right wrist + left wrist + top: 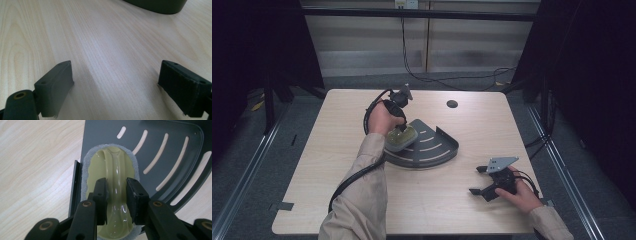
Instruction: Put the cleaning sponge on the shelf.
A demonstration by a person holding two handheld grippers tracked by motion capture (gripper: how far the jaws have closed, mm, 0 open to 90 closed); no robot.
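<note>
Left claw clamped on the scrubber's handle over the grey rack; right claw idle and wide.

The slotted grey rack (432,147) sits mid-desk, its raised rim along the far and right sides, and the pale wooden desk (337,165) has bare room all round it, most of it toward the near edge and the left side. The left claw (117,195) points down, its jaws drawn narrow and pressing both sides of the glossy arched handle of the yellow-green scrubber (113,170), which rests on the rack's left part, just beside the rack's straight edge. The right claw (481,181) lies well apart near the desk's right front corner, jaws spread wide over bare wood, holding nothing. The scrubber's near end is cut off behind the left jaws; in the high view the hand (382,120) covers part of it.
</note>
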